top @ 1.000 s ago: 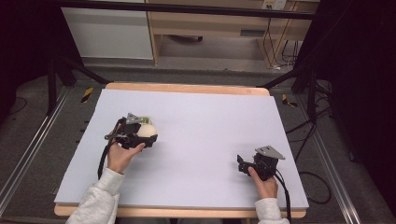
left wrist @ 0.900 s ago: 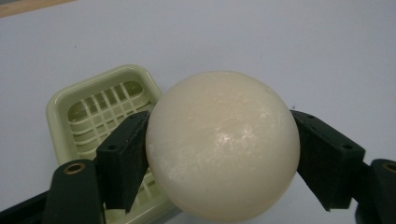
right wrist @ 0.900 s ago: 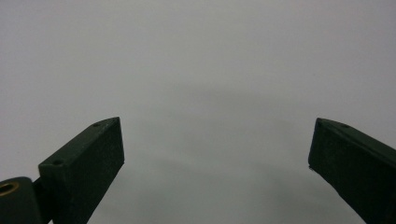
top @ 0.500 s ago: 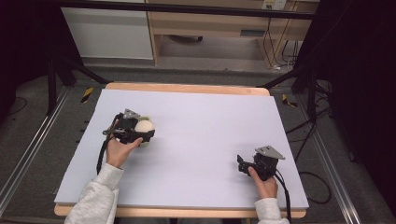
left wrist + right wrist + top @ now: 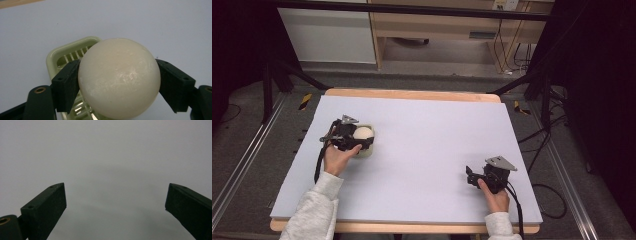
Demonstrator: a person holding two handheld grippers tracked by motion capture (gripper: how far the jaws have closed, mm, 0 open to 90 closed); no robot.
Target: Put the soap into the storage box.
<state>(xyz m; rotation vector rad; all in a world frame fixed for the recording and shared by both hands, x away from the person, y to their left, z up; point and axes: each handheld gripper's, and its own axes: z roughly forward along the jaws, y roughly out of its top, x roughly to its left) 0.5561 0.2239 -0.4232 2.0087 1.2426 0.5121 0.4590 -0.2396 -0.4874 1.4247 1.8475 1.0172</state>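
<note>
Smooth cream-white round soap ball (image 5: 119,78) sat clamped btwn the left gripper (image 5: 357,141) fingers, just over a pale green slatted plastic soap dish (image 5: 65,55), at the left part of the flat lavender-grey surface (image 5: 432,135). Right gripper (image 5: 472,177) was well apart near the front right w/ fingers spread wide, nothing btwn them.
</note>
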